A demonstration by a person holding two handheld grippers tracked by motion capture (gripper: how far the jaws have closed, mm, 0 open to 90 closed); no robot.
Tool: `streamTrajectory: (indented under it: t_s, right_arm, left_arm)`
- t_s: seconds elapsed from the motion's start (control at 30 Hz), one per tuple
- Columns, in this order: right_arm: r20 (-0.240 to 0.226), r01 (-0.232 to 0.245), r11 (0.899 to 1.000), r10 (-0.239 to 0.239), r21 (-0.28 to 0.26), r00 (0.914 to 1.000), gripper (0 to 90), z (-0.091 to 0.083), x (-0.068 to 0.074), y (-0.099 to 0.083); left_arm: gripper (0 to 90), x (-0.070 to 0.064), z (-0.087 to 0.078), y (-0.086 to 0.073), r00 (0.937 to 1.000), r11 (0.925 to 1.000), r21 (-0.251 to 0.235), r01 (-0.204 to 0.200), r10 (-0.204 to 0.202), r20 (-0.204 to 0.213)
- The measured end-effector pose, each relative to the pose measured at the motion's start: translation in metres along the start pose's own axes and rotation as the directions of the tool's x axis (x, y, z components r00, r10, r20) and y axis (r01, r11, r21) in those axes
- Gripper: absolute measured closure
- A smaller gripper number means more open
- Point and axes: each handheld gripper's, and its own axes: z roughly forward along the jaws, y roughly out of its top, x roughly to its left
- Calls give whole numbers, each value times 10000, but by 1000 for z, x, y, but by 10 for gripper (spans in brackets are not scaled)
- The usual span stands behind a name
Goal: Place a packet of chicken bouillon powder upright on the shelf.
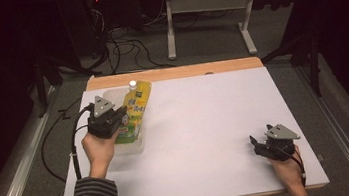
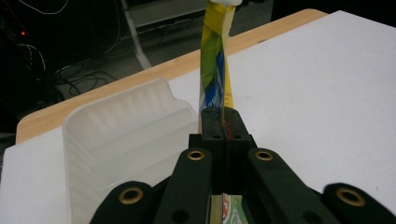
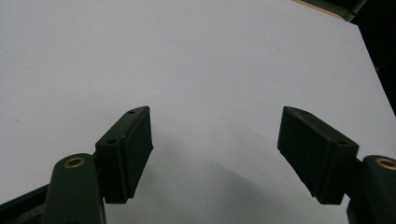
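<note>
- Nearest the lens in the left gripper view, the left tongs (image 2: pixel 219 126) are pressed together on the flat side of a yellow-and-green pouch (image 2: pixel 215 70) – soft printed film with a white cap at its far end, standing on edge in that view.
- Using the clear plastic tray (image 1: pixel 135 146) as the landmark: in the high view the pouch (image 1: pixel 135 110) lies slanted over the tray, cap toward the tray's far end, with the left tongs (image 1: pixel 123 117) clamped on its lower half. Whether it rests in the tray or hangs just above it, I cannot tell.
- The tray (image 2: pixel 121 135) is thin moulded plastic – translucent, ribbed along its walls, with a raised rounded rim – and it sits at the worktop's left side, near the wooden strip at the far edge.
- The right tongs (image 3: pixel 215 149) are well apart from the tray, over toward the near right corner of the white worktop (image 1: pixel 206 124); their jaws stand wide, holding nothing, above bare matte surface. In the high view the right tongs (image 1: pixel 254 143) point inward toward the tray's side.
- Judging progress: the grasp is made, and the pouch is at the tray. What remains depends on direction – either letting go inside the tray or lifting clear of it.
</note>
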Motion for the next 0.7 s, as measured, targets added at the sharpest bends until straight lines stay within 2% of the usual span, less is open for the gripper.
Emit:
streamTrajectory:
  t_s: [0.3, 0.37, 0.4, 0.43, 0.53, 0.67, 0.7]
  right_arm:
    - [6, 14, 10000, -14, 3, 10000, 273, 0, 0, 0]
    - [-4, 24, 10000, -24, 11, 10000, 273, 0, 0, 0]
    - [-4, 24, 10000, -24, 11, 10000, 273, 0, 0, 0]
    - [4, 23, 10000, -23, 0, 10000, 273, 0, 0, 0]
    - [9, 8, 10000, -8, -2, 10000, 273, 0, 1, 0]
    - [9, 13, 10000, -13, 21, 10000, 273, 0, 1, 0]
    - [13, 19, 10000, -19, 23, 10000, 273, 0, 1, 0]
  left_arm:
    - [900, 7, -8, -1, 9999, 9988, 500, -15, 9, 114]
    - [900, 10, -11, -2, 9999, 9966, 824, -24, 11, 157]
    - [899, 10, -11, -2, 9999, 9966, 824, -24, 11, 157]
    - [899, 12, -14, -2, 9999, 9944, 1053, -39, 24, 136]
    - [899, 14, -17, -3, 10000, 9910, 1337, -36, 24, 93]
    - [900, 16, -19, -3, 9999, 9881, 1538, 86, -105, 116]
    - [900, 14, -19, -3, 10000, 9890, 1482, -11, 22, -74]
